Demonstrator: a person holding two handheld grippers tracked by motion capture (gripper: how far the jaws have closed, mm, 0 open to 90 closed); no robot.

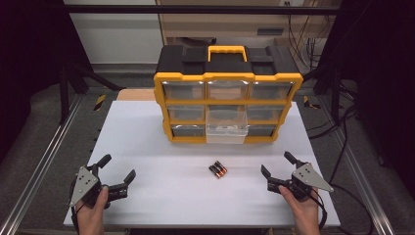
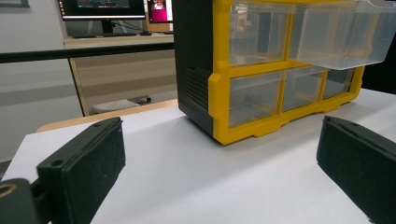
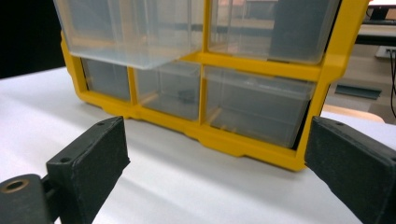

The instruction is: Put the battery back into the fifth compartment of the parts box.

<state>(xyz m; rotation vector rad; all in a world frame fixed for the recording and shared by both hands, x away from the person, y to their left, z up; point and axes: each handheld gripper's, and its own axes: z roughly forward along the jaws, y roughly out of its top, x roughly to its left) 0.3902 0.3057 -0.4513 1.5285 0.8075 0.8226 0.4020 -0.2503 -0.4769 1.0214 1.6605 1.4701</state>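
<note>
Batteries (image 1: 218, 169) lie bunched at mid-table, directly in front of the pulled-out middle drawer (image 1: 225, 127) of the organiser (image 1: 228, 78); you can judge that the drawer stands out to receive them. Your right gripper (image 1: 277, 165) rests nearer to them, jaws spread wide and holding nothing, angled inward for a reach. Your left gripper (image 1: 117, 168) sits well apart at the table's (image 1: 147, 147) near-left corner, jaws likewise spread and holding nothing, leaving the path to the drawer unobstructed.

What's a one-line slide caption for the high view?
Open left gripper and right gripper flank batteries before a yellow drawer organizer with one middle drawer pulled out.
</note>
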